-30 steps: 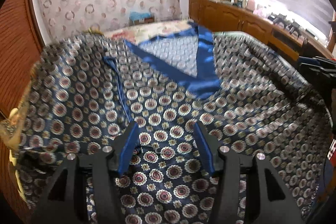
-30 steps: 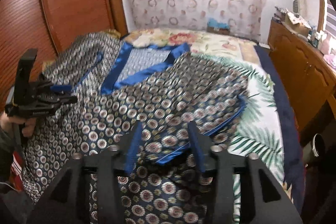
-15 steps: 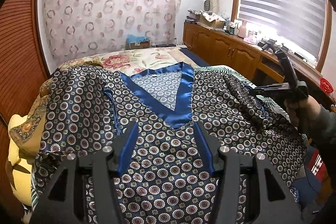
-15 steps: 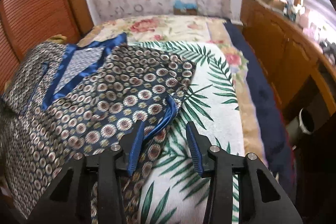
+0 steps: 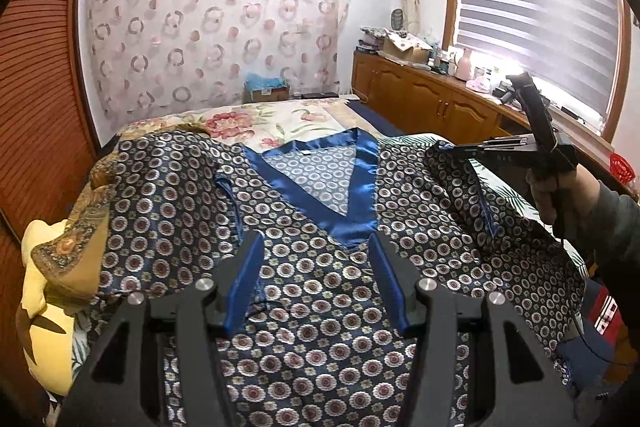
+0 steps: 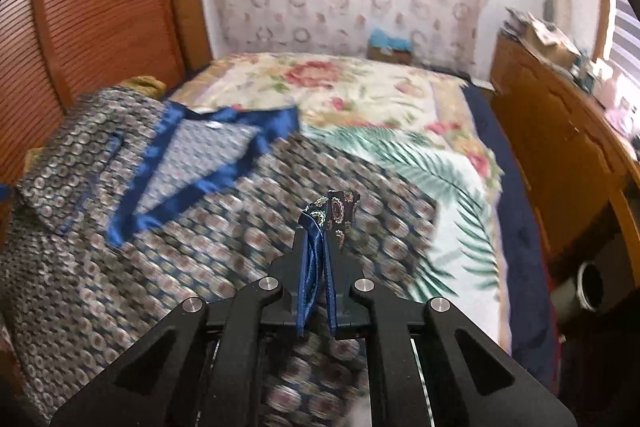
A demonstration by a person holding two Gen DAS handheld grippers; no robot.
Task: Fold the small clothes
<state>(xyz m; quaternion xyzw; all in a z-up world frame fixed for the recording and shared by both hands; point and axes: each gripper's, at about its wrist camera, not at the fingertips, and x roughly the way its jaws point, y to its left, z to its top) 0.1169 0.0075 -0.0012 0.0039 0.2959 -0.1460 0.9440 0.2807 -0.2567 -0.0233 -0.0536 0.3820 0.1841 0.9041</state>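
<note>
Right now a cardboard box (image 5: pixel 407 45) holds unclear clutter.

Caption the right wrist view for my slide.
Right gripper fingers shut on the patterned top's blue-trimmed sleeve edge.

The left tool (image 5: pixel 316 259) points downward with its jaws about half apart, gripping nothing. The right tool (image 6: pixel 320 227) has just been closing, and its pads now pinch a fold of cloth (image 6: pixel 336 207) between them. In the left view a hand (image 5: pixel 556 191) in a dark sleeve (image 5: pixel 616 227) grips the right tool's handle, holding it roughly level.
</note>
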